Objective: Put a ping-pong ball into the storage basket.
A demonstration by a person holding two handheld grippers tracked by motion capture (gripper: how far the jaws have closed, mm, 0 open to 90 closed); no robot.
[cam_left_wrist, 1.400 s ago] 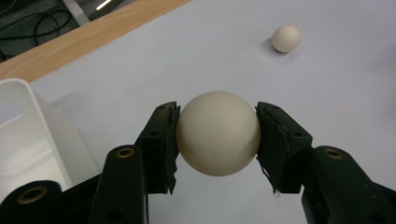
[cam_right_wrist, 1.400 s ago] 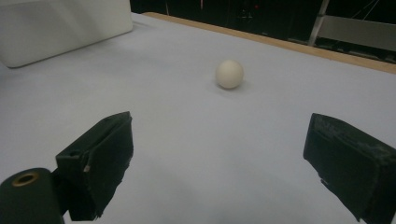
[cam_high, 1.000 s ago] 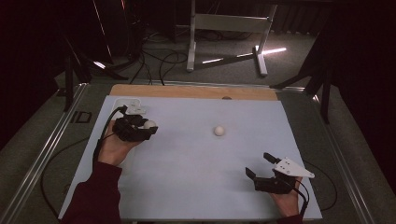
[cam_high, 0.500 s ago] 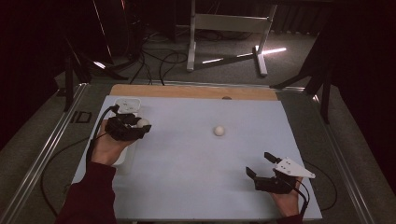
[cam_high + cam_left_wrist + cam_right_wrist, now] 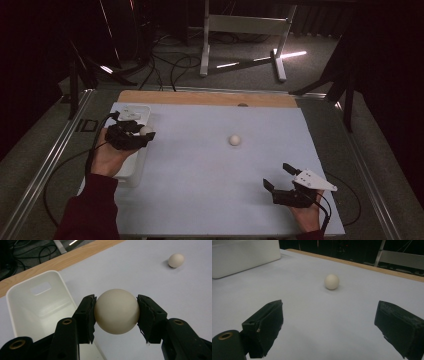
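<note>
- Two cream balls in play: one ball (image 5: 116, 311) is clamped across its middle by the left tongs (image 5: 141, 136), just above the right edge of the white bin (image 5: 37, 307)
- The other ball (image 5: 235, 140) lies on the bench (image 5: 200, 175), well right of the bin
- Right tongs (image 5: 329, 332) stand wide, holding nothing, far right of the bin
- Likely light, hard, smooth and prone to roll; pinch across the widest part
</note>
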